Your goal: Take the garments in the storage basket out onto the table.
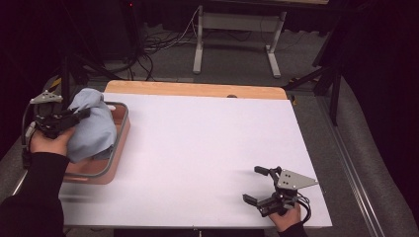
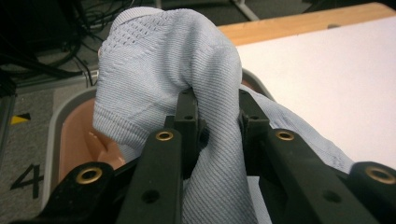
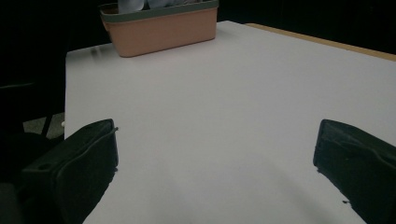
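Observation:
A pale blue knitted cloth (image 1: pixel 91 126) bulges out of a pink basket with a grey rim (image 1: pixel 117 143) at the table's left edge. My left gripper (image 1: pixel 81 115) is shut on a fold of that cloth (image 2: pixel 205 74), which hangs over and between its jaws above the basket (image 2: pixel 77 135). Near the table's front right corner, my right gripper (image 1: pixel 256 184) rests open just above the white surface, nothing between its fingers (image 3: pixel 88 154). The basket (image 3: pixel 163 25) stands far across the table from it.
A white sheet (image 1: pixel 207 148) covers most of the wooden table, whose bare far edge (image 1: pixel 197 89) shows. Cables and a white table frame (image 1: pixel 237 39) lie on the floor beyond. A grey rail (image 1: pixel 351 163) runs along the right side.

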`<control>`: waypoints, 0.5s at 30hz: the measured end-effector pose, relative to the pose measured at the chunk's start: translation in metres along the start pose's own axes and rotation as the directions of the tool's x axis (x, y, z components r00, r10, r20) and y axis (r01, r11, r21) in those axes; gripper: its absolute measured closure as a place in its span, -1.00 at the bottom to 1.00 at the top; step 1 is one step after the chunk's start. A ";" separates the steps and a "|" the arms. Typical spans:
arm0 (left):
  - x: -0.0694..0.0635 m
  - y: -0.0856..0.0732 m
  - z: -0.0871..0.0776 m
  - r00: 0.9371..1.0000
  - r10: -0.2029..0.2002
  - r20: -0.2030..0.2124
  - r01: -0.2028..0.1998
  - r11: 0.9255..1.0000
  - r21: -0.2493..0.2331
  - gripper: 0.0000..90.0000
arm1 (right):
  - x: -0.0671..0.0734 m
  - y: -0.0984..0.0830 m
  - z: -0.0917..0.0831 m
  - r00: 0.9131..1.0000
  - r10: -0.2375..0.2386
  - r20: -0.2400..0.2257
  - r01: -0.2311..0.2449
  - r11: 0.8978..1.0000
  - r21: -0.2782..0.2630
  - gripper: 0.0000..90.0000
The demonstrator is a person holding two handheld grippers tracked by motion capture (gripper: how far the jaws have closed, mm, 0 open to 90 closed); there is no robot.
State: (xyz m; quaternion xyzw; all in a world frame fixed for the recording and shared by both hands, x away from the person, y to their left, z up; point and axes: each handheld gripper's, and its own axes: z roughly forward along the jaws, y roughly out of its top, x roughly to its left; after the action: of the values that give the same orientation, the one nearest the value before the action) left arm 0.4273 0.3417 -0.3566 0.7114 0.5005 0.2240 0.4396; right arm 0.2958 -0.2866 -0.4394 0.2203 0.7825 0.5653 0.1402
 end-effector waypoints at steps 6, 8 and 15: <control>-0.005 0.003 -0.010 1.000 -0.008 0.017 0.009 0.998 -0.058 0.68 | 0.000 0.000 0.000 1.000 0.000 0.000 0.000 1.000 0.001 -0.99; -0.007 0.004 -0.012 1.000 -0.010 0.023 0.011 0.997 -0.070 0.68 | 0.000 0.000 0.000 1.000 -0.001 0.000 0.001 1.000 0.000 -1.00; -0.012 0.007 -0.020 0.999 -0.011 0.036 0.015 0.992 -0.123 0.68 | 0.000 0.000 0.000 1.000 -0.001 0.000 0.001 1.000 0.000 -0.99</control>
State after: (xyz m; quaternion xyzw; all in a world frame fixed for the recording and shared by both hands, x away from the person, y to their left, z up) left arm 0.4108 0.3379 -0.3389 0.6834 0.4827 0.2390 0.4928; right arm 0.2956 -0.2866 -0.4393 0.2199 0.7827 0.5650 0.1406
